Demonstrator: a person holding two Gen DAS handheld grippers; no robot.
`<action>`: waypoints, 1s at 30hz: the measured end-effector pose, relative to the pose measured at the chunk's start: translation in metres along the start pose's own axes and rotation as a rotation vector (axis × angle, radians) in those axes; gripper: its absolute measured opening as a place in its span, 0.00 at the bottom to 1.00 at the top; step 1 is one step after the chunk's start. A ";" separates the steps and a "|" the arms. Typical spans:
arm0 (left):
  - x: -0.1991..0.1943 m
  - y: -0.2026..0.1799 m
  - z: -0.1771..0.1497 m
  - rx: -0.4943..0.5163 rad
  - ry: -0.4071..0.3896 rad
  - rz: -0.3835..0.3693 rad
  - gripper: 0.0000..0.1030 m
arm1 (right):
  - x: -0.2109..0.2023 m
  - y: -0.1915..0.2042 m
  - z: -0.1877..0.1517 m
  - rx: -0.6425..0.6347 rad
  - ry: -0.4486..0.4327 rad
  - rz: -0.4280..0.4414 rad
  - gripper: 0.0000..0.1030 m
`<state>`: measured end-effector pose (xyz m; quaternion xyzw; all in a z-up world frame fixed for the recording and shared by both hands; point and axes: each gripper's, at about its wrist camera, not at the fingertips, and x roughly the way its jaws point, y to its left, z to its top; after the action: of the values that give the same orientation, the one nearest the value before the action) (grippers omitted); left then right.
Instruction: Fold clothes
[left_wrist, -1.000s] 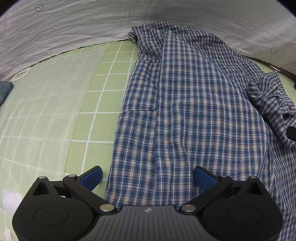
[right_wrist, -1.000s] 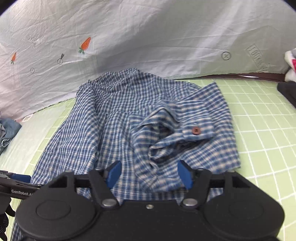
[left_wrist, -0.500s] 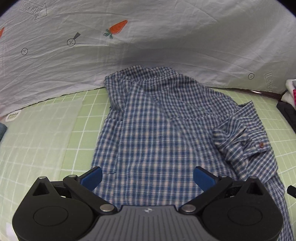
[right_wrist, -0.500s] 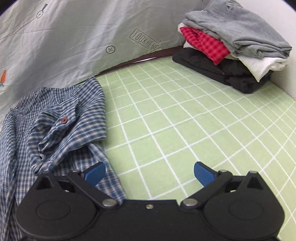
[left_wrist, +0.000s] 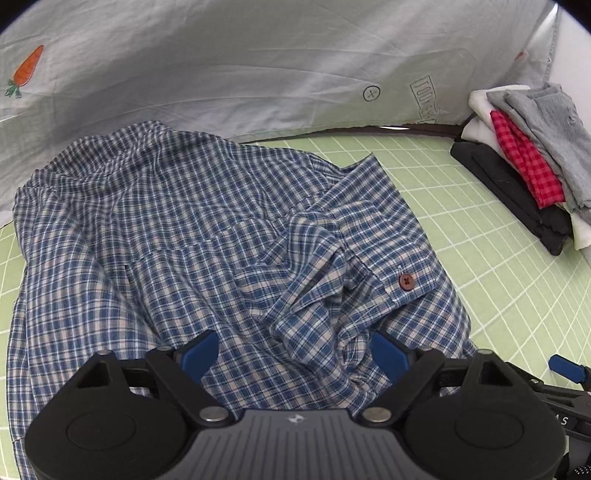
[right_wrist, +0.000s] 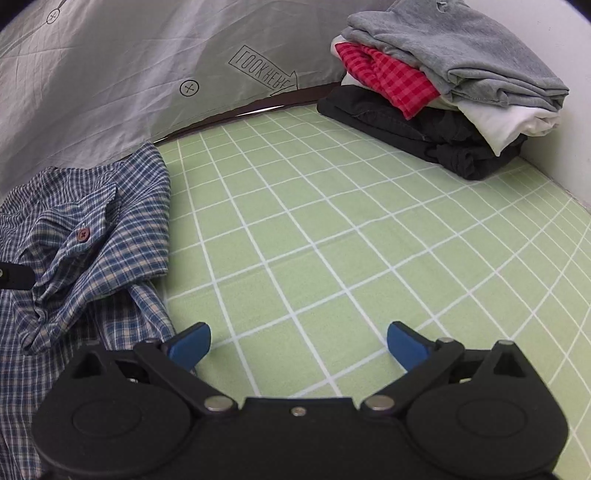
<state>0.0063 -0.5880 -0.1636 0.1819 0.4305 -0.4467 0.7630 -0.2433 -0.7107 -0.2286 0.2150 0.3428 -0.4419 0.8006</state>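
Your blue plaid shirt (left_wrist: 177, 236) lies rumpled on the green grid mat (right_wrist: 332, 236), its far edge riding up against the grey backdrop sheet (left_wrist: 258, 62), with a cuffed sleeve (left_wrist: 354, 273) bunched loosely on top of the shirt's right half, brown button (left_wrist: 406, 280) showing. Your left gripper (left_wrist: 291, 354) hovers over that bunched sleeve with its jaws closing; plaid cloth lies between the blue pads, but they do not appear to press on it yet, so nothing is held. Your right gripper (right_wrist: 297, 347) stands wide apart over bare mat just to the right of the shirt's edge, with no cloth between its fingers. The main risk, as I judge it, is that the left jaws pinch the sleeve together with the shirt body beneath; lifting then would drag the whole garment and deepen the wrinkles instead of freeing the sleeve. Take only the top layer near the cuff. The right gripper is off the fabric, so it cannot steady the shirt if it slides. Well to the right of the shirt sits the stack of folded clothes (right_wrist: 443, 85); a wide sweep that way could topple it.
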 end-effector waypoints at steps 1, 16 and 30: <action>0.005 -0.001 0.000 0.007 0.007 -0.005 0.65 | 0.000 0.001 0.000 -0.007 0.001 -0.005 1.00; -0.081 0.068 0.000 -0.155 -0.228 0.057 0.09 | -0.038 0.049 -0.003 -0.191 -0.025 0.080 1.00; -0.152 0.226 -0.027 -0.466 -0.330 0.216 0.09 | -0.076 0.127 -0.035 -0.349 -0.016 0.126 1.00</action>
<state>0.1469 -0.3695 -0.0790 -0.0284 0.3698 -0.2755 0.8869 -0.1758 -0.5797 -0.1911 0.0904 0.3938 -0.3262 0.8546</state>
